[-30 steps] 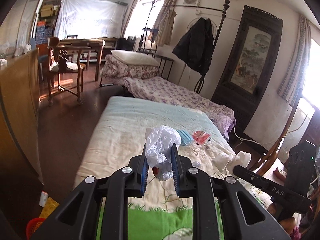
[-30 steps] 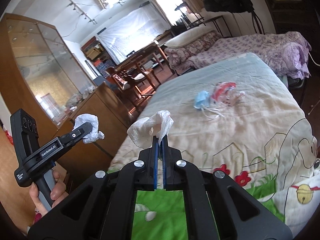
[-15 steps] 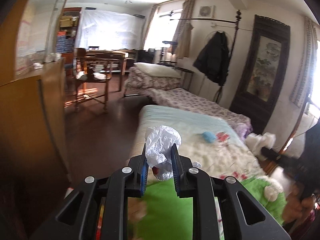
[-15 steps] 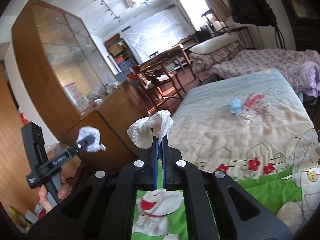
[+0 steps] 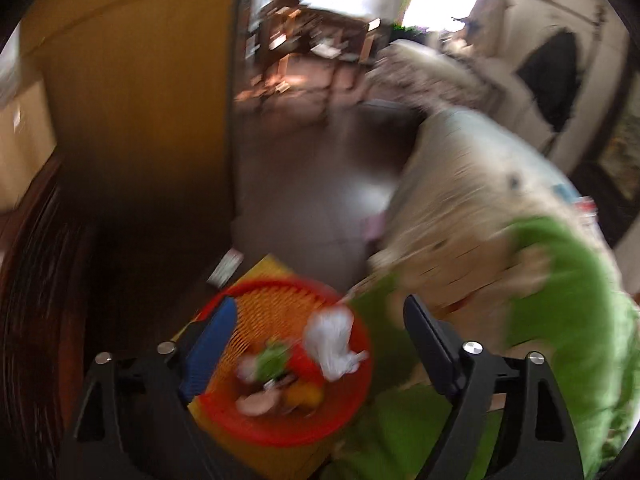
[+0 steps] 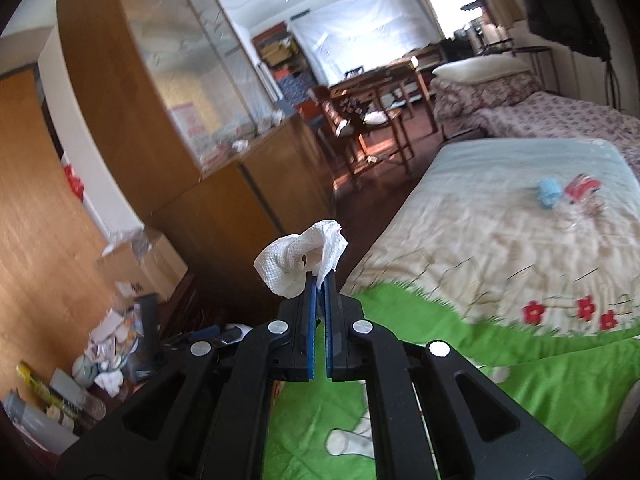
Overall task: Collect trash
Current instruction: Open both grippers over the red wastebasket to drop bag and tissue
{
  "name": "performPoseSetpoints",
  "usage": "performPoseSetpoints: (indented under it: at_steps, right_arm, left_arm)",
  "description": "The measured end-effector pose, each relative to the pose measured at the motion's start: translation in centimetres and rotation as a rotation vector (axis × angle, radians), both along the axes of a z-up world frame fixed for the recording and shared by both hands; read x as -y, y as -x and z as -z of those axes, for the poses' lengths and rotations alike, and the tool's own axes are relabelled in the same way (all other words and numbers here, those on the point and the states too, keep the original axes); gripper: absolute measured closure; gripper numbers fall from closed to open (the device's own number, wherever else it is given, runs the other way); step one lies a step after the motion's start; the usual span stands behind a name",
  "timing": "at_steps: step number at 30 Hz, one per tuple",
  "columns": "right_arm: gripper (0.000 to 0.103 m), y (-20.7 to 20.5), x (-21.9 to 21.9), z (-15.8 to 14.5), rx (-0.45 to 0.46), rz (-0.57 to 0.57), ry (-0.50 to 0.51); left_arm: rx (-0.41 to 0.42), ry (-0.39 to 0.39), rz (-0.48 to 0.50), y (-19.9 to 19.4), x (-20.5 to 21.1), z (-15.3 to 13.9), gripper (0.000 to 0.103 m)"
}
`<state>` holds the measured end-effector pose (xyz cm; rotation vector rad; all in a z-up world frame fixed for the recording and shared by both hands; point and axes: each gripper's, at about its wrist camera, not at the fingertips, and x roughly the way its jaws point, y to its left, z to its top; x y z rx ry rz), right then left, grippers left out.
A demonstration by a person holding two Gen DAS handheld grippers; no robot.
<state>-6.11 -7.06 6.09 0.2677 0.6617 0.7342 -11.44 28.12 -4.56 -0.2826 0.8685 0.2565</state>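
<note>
In the blurred left wrist view my left gripper (image 5: 320, 316) hangs over a red mesh waste basket (image 5: 248, 424) on the floor beside the bed. Its jaws are opening and stand wide apart. The crumpled white plastic bag (image 5: 332, 340) is loose between them, touching neither pad, over the basket's mouth. Other litter lies in the basket. My right gripper (image 6: 319, 280) is shut on a crumpled white paper tissue (image 6: 296, 260), held up above the bed's near corner. On the bed, a blue face mask (image 6: 548, 194) and a red wrapper (image 6: 582, 188) lie far right.
A tall wooden cabinet (image 6: 200, 200) with glass doors runs along the left. Boxes and clutter (image 6: 108, 344) sit at its foot. The bed with a cream and green quilt (image 6: 520, 280) fills the right. A yellow board (image 5: 264, 268) lies under the basket.
My left gripper swung down and left from above the bed to over the red basket and let go of the plastic bag. My right gripper moved left with the tissue still pinched.
</note>
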Motion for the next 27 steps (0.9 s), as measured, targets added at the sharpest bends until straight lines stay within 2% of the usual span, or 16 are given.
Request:
performPoseSetpoints:
  at_steps: [4,8,14,19,22,24,27]
  right_arm:
    - [0.098,0.2,-2.7,1.0,-0.022,-0.053,0.048]
    - [0.098,0.6,-5.7,2.1,-0.045,-0.112,0.097]
    - [0.098,1.6,-11.0,4.3,-0.086,-0.228,0.193]
    - [0.097,1.1,-17.0,6.1,-0.121,-0.329,0.260]
    - [0.093,0.4,-21.0,6.8,-0.114,-0.381,0.290]
    - [0.075,0.1,-22.1,7.1,-0.107,-0.387,0.306]
    - [0.073,0.5,-22.0,7.1,-0.087,-0.382,0.308]
  left_arm:
    - [-0.031,0.021,-0.072,1.9,-3.0,2.1,0.017]
    - [-0.022,-0.050,-0.170,4.0,-5.2,1.9,0.007]
    - [0.000,-0.071,-0.293,6.8,-8.7,1.7,0.006]
    - [-0.002,-0.071,-0.341,8.1,-10.0,2.2,0.006]
    - [-0.010,-0.067,-0.348,8.7,-10.7,2.6,0.006]
    - [-0.017,-0.089,-0.350,9.0,-10.8,2.5,0.006]
    - [-0.015,-0.114,-0.348,9.3,-10.7,2.3,0.006]
